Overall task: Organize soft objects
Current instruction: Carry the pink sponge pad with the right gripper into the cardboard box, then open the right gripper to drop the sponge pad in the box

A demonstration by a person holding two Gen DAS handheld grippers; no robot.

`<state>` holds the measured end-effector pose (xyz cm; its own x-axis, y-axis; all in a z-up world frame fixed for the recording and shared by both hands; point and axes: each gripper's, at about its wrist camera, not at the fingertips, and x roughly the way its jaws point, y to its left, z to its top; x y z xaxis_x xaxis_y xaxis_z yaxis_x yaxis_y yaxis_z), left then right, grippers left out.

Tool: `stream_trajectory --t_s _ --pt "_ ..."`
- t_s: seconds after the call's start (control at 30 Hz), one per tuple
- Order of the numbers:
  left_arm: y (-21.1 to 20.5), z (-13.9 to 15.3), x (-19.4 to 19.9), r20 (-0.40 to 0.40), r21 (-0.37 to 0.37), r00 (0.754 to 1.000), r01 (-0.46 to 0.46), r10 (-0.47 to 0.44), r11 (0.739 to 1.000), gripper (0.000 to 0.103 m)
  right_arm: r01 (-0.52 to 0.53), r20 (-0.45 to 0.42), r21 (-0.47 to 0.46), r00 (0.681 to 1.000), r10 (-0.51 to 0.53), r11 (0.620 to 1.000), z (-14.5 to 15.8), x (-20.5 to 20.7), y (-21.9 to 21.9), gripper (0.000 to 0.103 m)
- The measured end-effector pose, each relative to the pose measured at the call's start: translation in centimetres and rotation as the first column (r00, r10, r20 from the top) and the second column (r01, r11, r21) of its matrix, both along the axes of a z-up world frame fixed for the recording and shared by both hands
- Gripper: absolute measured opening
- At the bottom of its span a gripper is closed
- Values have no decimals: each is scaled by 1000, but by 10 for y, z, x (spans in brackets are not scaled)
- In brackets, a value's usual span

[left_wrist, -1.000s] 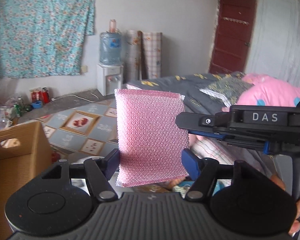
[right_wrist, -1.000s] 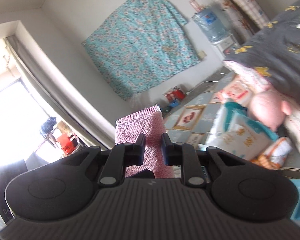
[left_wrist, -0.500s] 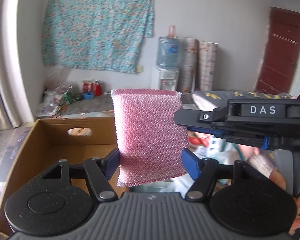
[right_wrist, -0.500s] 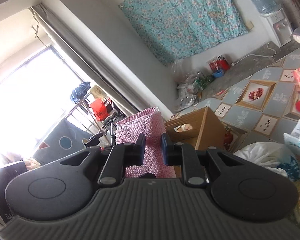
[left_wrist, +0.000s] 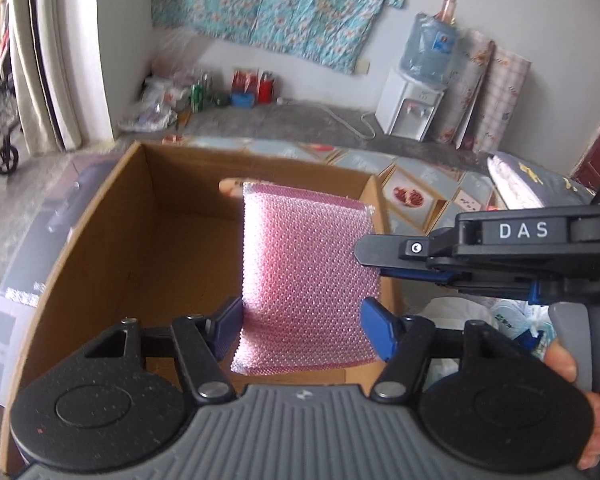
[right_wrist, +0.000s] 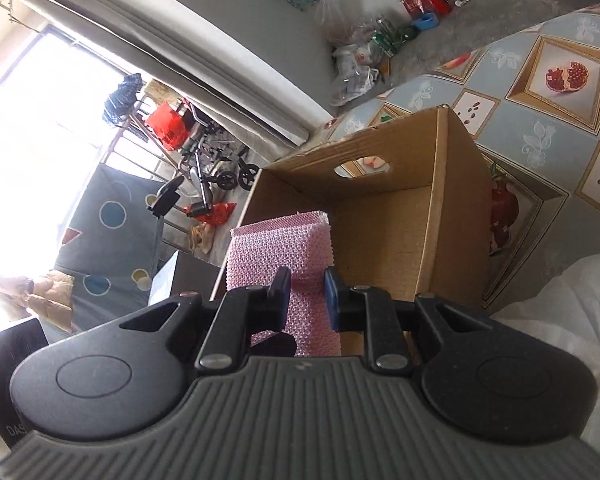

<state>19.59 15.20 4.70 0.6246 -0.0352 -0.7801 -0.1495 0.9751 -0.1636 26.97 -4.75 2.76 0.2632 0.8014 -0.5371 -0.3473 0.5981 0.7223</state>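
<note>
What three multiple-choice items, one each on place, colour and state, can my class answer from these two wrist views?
1. Where is the mesh sponge?
A. Flat on the floor
B. Up in the air by the cardboard box
C. On top of the water dispenser

2. What colour is the mesh sponge?
A. Pink
B. Green
C. Yellow

3. What state is the cardboard box in?
A. Taped shut
B. Flattened
C. Open at the top

Answers:
1 B, since it stands upright off the floor with the box right behind it.
2 A, since its dimpled surface is pink in both views.
3 C, since its brown inner walls and bottom show.
</note>
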Motion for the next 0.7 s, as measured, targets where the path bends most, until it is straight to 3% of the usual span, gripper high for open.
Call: stream_trajectory --t_s 0.1,0.2,0.53,0.7 --pt "14 -20 16 -51 -24 999 -2 1 1000 64 -2 0 -62 1000 2 998 -9 11 10 22" --pt "16 -41 33 -104 -7 994 -10 10 1000 64 11 20 -93 1000 -9 996 -15 21 14 31" --pt "39 -88 44 -276 -48 961 -37 23 998 62 21 76 -66 997 -16 998 -15 28 -19 38" --pt "60 -102 57 -363 -150 929 -136 74 979 54 16 105 -37 994 -12 999 -14 13 -36 41"
